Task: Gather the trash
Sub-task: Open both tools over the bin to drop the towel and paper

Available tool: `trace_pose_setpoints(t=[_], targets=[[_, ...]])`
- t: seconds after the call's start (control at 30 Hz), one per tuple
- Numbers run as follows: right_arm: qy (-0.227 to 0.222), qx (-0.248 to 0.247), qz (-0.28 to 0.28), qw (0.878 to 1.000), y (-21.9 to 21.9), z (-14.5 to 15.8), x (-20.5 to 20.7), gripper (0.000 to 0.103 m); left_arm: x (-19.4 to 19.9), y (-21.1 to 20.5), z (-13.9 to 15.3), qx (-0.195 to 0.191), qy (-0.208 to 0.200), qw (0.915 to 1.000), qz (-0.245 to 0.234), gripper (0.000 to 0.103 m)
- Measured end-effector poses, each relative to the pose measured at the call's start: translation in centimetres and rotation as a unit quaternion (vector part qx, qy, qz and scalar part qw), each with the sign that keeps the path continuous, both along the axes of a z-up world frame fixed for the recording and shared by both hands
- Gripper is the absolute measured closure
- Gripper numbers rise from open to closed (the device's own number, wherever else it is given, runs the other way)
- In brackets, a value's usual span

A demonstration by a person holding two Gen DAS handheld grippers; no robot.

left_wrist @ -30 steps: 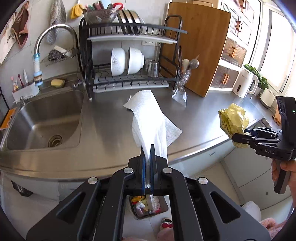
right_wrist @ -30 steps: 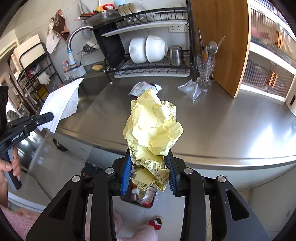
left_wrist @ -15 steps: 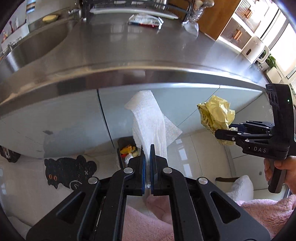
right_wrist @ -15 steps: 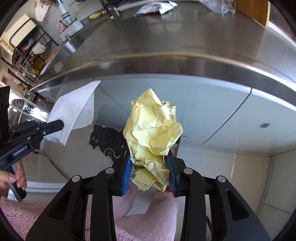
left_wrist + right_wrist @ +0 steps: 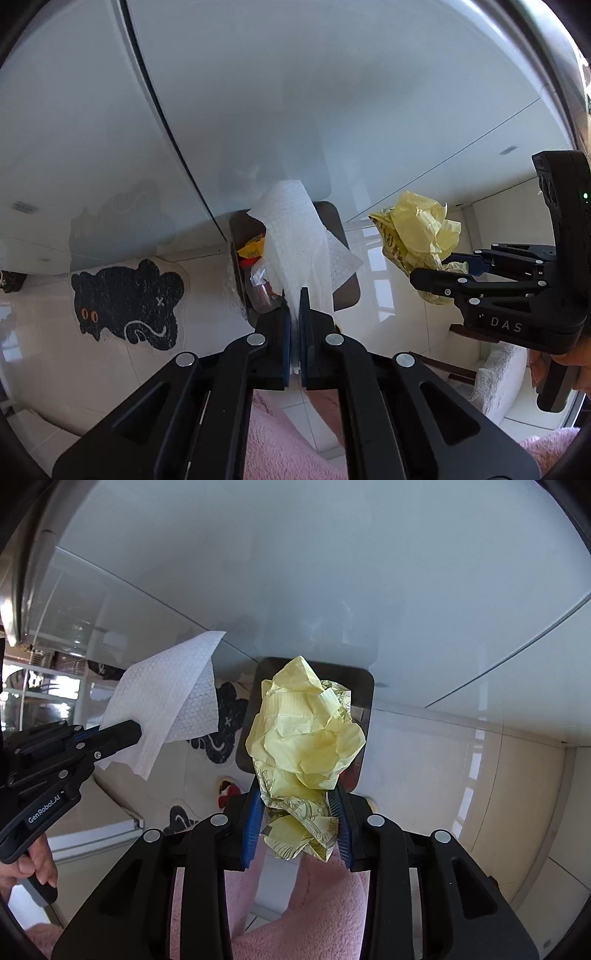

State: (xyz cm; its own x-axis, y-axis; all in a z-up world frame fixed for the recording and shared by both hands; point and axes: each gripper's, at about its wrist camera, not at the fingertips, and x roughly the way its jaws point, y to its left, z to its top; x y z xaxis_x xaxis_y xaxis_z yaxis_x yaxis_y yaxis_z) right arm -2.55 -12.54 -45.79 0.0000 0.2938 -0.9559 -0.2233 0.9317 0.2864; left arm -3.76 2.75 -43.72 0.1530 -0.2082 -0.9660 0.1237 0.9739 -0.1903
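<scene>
My left gripper [image 5: 294,295] is shut on a white paper towel [image 5: 295,236], held over a dark trash bin [image 5: 255,266] on the floor with wrappers inside. My right gripper [image 5: 297,805] is shut on a crumpled yellow wrapper [image 5: 303,738], held above the same bin [image 5: 360,690], which the wrapper mostly hides. The right gripper also shows in the left wrist view [image 5: 436,275] with the yellow wrapper [image 5: 417,229], to the right of the bin. The left gripper [image 5: 129,731] and towel [image 5: 170,705] show at the left of the right wrist view.
White cabinet doors [image 5: 258,92] rise behind the bin. A black cat-shaped mat [image 5: 125,299] lies on the tiled floor left of the bin. Pink fleece-clad legs [image 5: 325,904] are below both grippers.
Both grippers have dropped from counter height and tilted down to the floor. The counter has left view; the bin now sits right under the towel and the wrapper.
</scene>
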Motion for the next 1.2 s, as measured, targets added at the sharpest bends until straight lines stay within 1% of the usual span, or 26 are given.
trace_pose_setpoints(t=[0.13,0.23,0.3,0.33,0.37,0.4,0.43,0.47,0.5,0.53,0.6,0.77,0.8,0.83,0.87,0.97,1.0,1.1,1.17,1.2], targets=[[0.021,-0.022,0.006,1.0,1.1,-3.2,0.8,0.068,1.0,0.3,-3.4,-0.006,0.027,0.9996,0.0,0.101],[0.03,-0.025,0.006,0.999,1.7,-4.2,1.2,0.068,1.8,0.3,-4.6,-0.016,0.039,0.9991,-0.003,0.1],[0.034,-0.024,0.008,0.999,1.9,-4.6,1.6,0.068,2.3,0.1,-5.2,-0.022,0.047,0.9986,-0.005,0.096],[0.035,-0.026,0.009,0.999,2.1,-4.9,1.7,0.068,2.5,0.1,-5.4,-0.023,0.05,0.9985,-0.004,0.096],[0.036,-0.028,0.011,0.999,2.3,-5.1,1.9,0.068,2.6,0.0,-5.5,-0.021,0.051,0.9985,-0.005,0.093],[0.039,-0.03,0.011,0.999,2.1,-5.3,2.0,0.068,2.7,-0.2,-5.4,-0.022,0.05,0.9985,-0.006,0.082],[0.043,-0.032,0.01,0.999,2.1,-5.6,2.1,0.068,2.7,-0.2,-5.4,-0.023,0.049,0.9985,-0.006,0.076],[0.046,-0.034,0.009,0.998,2.1,-5.8,2.1,0.068,2.7,-0.1,-5.4,-0.022,0.049,0.9985,-0.005,0.075],[0.051,-0.035,0.007,0.998,2.0,-6.0,2.1,0.068,2.9,-0.1,-5.3,-0.022,0.05,0.9985,-0.003,0.071],[0.054,-0.035,0.004,0.998,1.8,-6.2,2.2,0.067,2.9,0.1,-5.2,-0.025,0.05,0.9984,0.0,0.063],[0.061,-0.032,0.001,0.998,1.6,-6.6,2.4,0.066,3.0,0.6,-5.0,-0.028,0.047,0.9985,0.008,0.06],[0.067,-0.014,0.006,0.998,2.2,-6.7,3.0,0.064,3.1,2.1,-4.1,-0.045,0.042,0.9976,0.031,0.058],[0.068,-0.012,0.007,0.998,2.4,-6.7,3.0,0.057,3.2,2.2,-4.1,-0.046,0.043,0.9975,0.033,0.058],[0.07,-0.008,0.006,0.998,2.5,-6.7,3.0,0.042,3.3,2.2,-4.0,-0.046,0.042,0.9975,0.033,0.058],[0.068,-0.004,0.005,0.998,2.7,-6.7,3.0,0.036,3.3,2.1,-3.8,-0.044,0.04,0.9977,0.033,0.058],[0.067,-0.006,0.008,0.998,3.1,-6.7,3.1,0.029,3.6,2.3,-3.6,-0.042,0.038,0.9977,0.038,0.058],[0.066,-0.007,0.009,0.998,3.2,-6.6,3.0,0.026,3.6,2.4,-3.3,-0.042,0.037,0.9977,0.039,0.056],[0.063,-0.014,0.016,0.998,3.0,-5.8,2.7,0.025,3.6,2.4,-2.5,-0.039,0.033,0.998,0.038,0.054],[0.058,-0.016,0.015,0.998,2.4,-4.7,2.3,0.021,3.4,2.5,-1.6,-0.032,0.025,0.9986,0.034,0.049],[0.053,-0.014,0.013,0.998,2.0,-3.7,2.1,0.017,3.2,2.4,-1.0,-0.03,0.021,0.9988,0.033,0.044]])
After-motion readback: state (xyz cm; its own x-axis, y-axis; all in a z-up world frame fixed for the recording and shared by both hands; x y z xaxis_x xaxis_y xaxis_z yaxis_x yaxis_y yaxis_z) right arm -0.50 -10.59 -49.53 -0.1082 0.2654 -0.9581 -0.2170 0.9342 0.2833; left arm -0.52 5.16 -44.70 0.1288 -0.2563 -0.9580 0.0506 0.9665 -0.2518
